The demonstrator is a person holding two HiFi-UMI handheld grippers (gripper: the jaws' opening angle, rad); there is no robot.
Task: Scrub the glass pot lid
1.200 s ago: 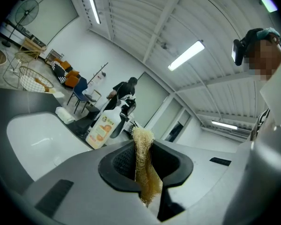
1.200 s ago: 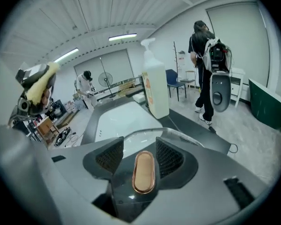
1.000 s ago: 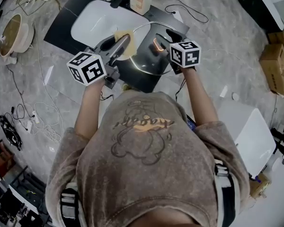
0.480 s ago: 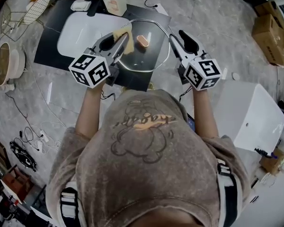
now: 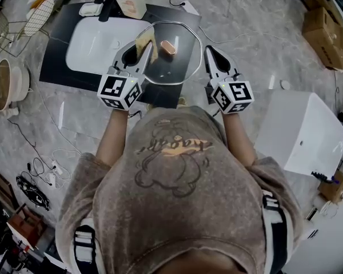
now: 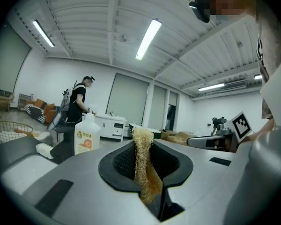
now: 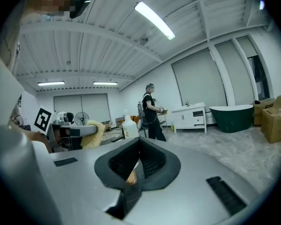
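Head view: the glass pot lid (image 5: 172, 67) lies between the two grippers, over the black mat (image 5: 56, 61) beside the white sink (image 5: 94, 41), with its copper knob (image 5: 168, 48) facing up. Whether it rests on the mat or is lifted off it cannot be told. The left gripper (image 5: 142, 51) is clamped on a yellow sponge (image 5: 144, 39), which touches the lid's left edge. In the left gripper view the sponge fills the gap between the jaws and hides what lies beyond. The right gripper (image 5: 208, 51) meets the lid's right rim. Its jaws have just been closing and now pinch a thin pale sliver — the rim seen edge-on, hard to make out.
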